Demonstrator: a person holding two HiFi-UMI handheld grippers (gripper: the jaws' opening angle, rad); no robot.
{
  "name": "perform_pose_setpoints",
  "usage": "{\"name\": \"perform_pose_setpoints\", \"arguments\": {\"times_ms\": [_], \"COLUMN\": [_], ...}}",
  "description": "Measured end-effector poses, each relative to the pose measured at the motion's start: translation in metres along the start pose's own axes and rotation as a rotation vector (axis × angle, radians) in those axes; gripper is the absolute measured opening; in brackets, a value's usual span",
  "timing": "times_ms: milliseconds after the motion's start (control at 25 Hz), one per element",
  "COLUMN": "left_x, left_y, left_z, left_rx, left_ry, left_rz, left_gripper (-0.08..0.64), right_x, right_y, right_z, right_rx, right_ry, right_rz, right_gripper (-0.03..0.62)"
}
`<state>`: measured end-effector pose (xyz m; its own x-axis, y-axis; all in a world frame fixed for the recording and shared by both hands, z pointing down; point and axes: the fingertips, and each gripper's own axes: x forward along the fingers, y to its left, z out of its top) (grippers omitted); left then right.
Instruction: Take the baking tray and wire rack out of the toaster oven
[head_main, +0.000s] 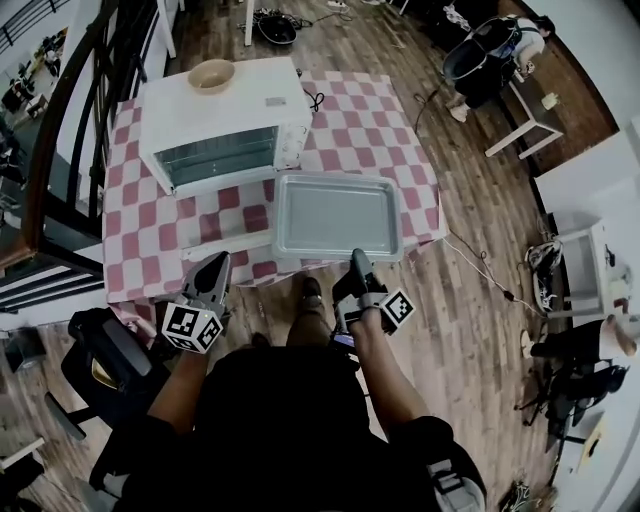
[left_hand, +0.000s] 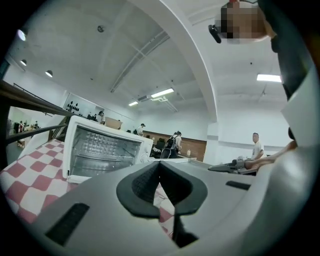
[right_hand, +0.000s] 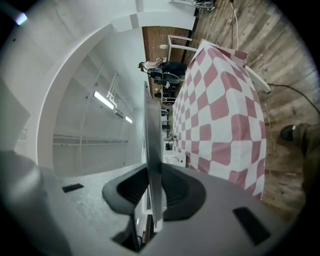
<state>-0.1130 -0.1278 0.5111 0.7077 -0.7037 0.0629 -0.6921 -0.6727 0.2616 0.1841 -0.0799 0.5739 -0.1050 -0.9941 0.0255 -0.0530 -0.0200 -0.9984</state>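
Observation:
The grey baking tray (head_main: 338, 215) lies level over the red-checked table (head_main: 395, 130), in front of and to the right of the white toaster oven (head_main: 225, 120). My right gripper (head_main: 357, 258) is shut on the middle of the tray's near rim. In the right gripper view the tray (right_hand: 152, 145) stands edge-on between the pads of that gripper (right_hand: 154, 192). My left gripper (head_main: 218, 262) hovers at the table's front edge, shut and holding nothing (left_hand: 160, 187). The oven (left_hand: 102, 152) is open, with thin rack wires (left_hand: 100, 157) visible inside.
A tan bowl (head_main: 211, 75) sits on top of the oven. The oven's door edge (head_main: 225, 245) lies flat just left of the tray. A black chair (head_main: 105, 355) stands at my left, and a cable (head_main: 480, 270) runs over the wooden floor to the right.

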Motion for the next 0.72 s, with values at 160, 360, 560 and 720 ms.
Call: {"name": "perform_pose_setpoints", "arguments": {"times_ms": [160,360,560,720], "left_x": [0.046,0.107,0.167,0.213], "left_y": [-0.012,-0.032,-0.047,-0.053], "left_z": [0.002,0.008,0.012,0.014], "left_rx": [0.026,0.035,0.041,0.018], "left_ry": [0.019,0.031,0.044,0.057], "left_rz": [-0.040,-0.082,-0.089,-0.057], "left_gripper": [-0.006,-0.006,-0.006,-0.006], "right_x": [0.009,0.031,0.067,0.108], "right_y": [-0.008,-0.016,-0.019,-0.023], "right_z": [0.044,0.097,0.146,0.186], "right_rx": [0.002,0.003,0.011,0.018], "right_ry": [-0.027,-0.030,0.002,0.037], "right_rz": [-0.006,-0.013,-0.014,-0.026], "right_gripper": [0.075,0.077,0.077,0.078]}}
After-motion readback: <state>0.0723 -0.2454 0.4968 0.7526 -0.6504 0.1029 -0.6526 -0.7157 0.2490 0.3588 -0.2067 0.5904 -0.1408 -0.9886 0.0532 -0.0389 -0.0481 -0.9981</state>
